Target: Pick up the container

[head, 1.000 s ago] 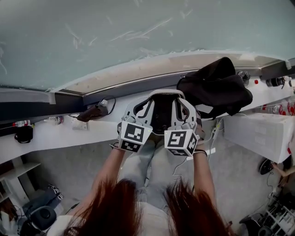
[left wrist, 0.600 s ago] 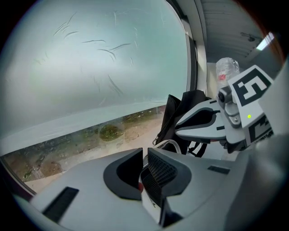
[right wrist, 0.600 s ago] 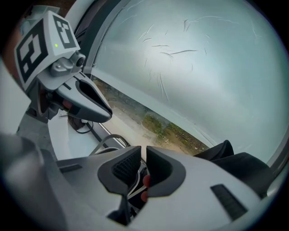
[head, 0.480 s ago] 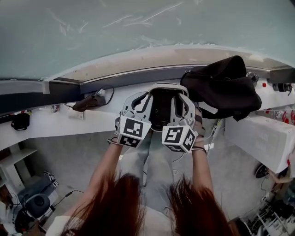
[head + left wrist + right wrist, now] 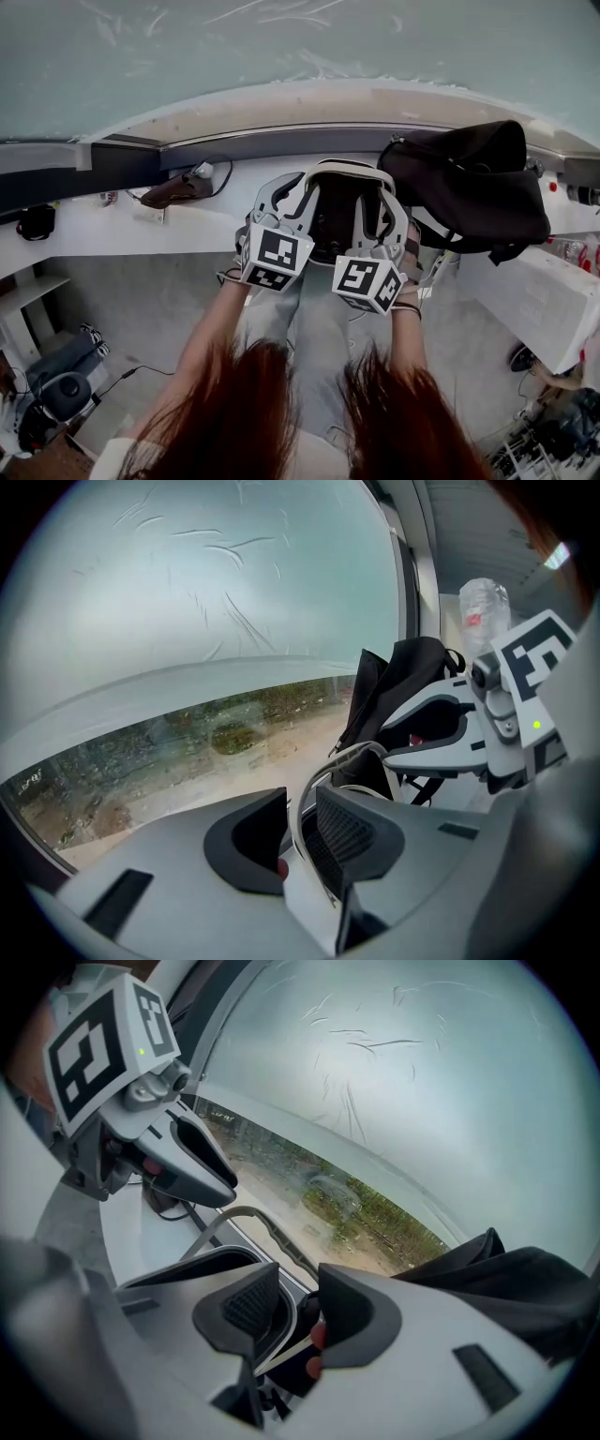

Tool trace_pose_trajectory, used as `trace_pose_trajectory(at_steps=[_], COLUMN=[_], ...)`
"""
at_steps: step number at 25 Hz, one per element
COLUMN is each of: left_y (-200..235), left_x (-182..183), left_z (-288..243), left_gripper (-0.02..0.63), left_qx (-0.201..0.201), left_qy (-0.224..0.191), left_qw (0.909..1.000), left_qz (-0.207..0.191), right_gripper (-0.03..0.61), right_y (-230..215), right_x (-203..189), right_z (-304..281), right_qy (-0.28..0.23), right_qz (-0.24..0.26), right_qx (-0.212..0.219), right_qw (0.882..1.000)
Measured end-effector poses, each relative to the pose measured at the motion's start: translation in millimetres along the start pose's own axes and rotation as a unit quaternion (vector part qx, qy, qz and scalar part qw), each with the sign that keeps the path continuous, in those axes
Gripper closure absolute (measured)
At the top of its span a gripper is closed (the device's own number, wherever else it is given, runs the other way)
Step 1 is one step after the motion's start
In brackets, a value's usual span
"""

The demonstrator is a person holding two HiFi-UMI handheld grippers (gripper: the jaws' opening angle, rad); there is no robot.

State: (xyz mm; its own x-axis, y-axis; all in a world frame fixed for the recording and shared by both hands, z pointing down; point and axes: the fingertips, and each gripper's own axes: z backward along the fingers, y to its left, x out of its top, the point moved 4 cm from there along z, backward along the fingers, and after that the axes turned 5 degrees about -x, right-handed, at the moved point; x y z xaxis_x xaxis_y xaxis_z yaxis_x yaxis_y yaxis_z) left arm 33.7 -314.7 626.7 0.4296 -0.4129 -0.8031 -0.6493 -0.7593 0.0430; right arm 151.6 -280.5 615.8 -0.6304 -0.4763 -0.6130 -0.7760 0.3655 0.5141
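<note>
The container [image 5: 336, 217] is a dark tub with a white rim, seen over the white ledge [image 5: 112, 248] below the window. I cannot tell whether it rests on the ledge. My left gripper [image 5: 281, 192] is at its left side and my right gripper [image 5: 386, 202] at its right side. Both have just been opening. In the left gripper view the white rim [image 5: 342, 757] runs between the pads of the left gripper [image 5: 298, 808], with gaps on both sides. In the right gripper view the container wall [image 5: 284, 1326] stands loose between the pads of the right gripper [image 5: 298, 1283].
A black backpack [image 5: 469, 187] lies on the ledge just right of the container. A brown object with a cable [image 5: 178, 187] sits to the left. A white box [image 5: 539, 291] stands at the right. A plastic bottle [image 5: 485, 607] is beyond the backpack. The window glass is close ahead.
Both grippers and the container have sunk toward the ledge. The jaws of both grippers now stand wider apart, off the rim.
</note>
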Motion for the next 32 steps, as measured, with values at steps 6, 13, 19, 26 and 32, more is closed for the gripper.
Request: trace_pose_trajectory(at_steps=[6, 13, 19, 26, 32], left_y=[2.6, 6.1, 8.7, 8.1, 7.5], left_x=[-9.5, -16.2, -17.8, -17.9, -14.8], left_z=[-13.9, -26.1, -36.7, -48.7, -56.9], left_gripper=[0.518, 0.500, 0.497, 0.497, 0.497], left_qx=[0.011, 0.013, 0.010, 0.006, 0.002], left_qy=[0.009, 0.022, 0.029, 0.033, 0.033], left_qw=[0.9999, 0.9996, 0.9995, 0.9994, 0.9994], left_qz=[-0.004, -0.007, -0.009, -0.012, -0.014], right_gripper=[0.430, 0.416, 0.413, 0.411, 0.411], right_y=[-2.8, -3.6, -5.3, -3.8, -4.2], right_x=[-5.8, -11.7, -22.0, -20.4, -19.7], right_z=[-11.8, -24.7, -37.8, -46.7, -52.9], right_qy=[-0.004, 0.001, 0.001, 0.002, 0.003], right_qz=[0.014, 0.024, 0.049, 0.056, 0.064], right_qx=[-0.014, -0.013, -0.025, -0.019, -0.023], right_qw=[1.000, 1.000, 0.998, 0.998, 0.998])
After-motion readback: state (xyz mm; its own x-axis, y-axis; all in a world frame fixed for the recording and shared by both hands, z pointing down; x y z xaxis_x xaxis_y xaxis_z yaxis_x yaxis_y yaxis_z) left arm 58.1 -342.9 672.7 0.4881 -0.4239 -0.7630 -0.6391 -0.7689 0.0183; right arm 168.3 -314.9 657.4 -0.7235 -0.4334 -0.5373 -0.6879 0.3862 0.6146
